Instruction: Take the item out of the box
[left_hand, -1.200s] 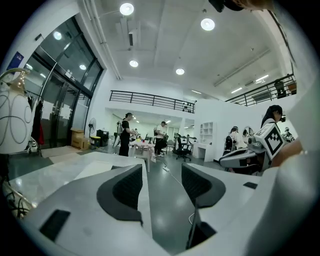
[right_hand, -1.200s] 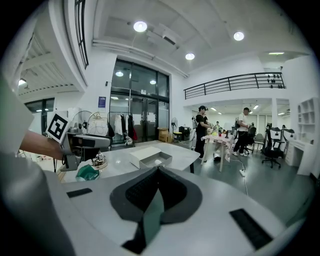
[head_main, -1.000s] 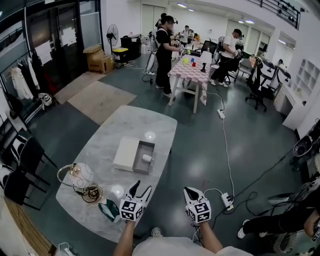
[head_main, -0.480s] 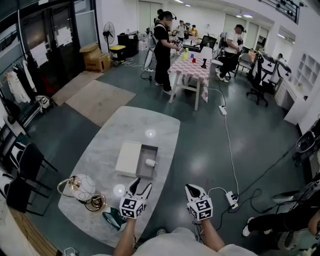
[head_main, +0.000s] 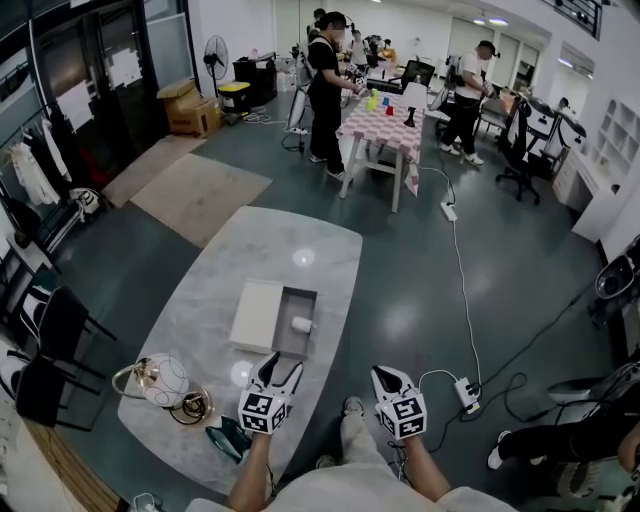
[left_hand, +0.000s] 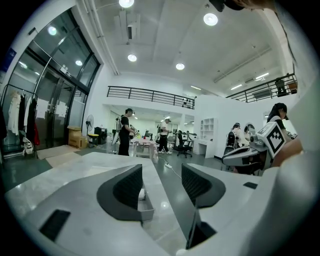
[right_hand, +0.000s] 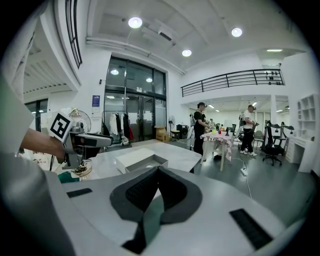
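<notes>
The big pale bench (head_main: 300, 240) holds an open grey box (head_main: 283, 342). Its white lid (head_main: 255, 313) lies flat, touching the box's left side. The left gripper (head_main: 279, 368) hovers near the box, fingers wide apart and empty. The right gripper (head_main: 385, 375) is out past the bench edge, fingers pressed together, holding nothing. A small white thing (head_main: 302, 324), maybe a roll, lies inside the box by its right wall.

Open-plan office-lab: office chairs (head_main: 518, 158) at two o'clock, checkered work table (head_main: 385, 127) at twelve, mezzanine railing (left_hand: 150, 94) overhead.
</notes>
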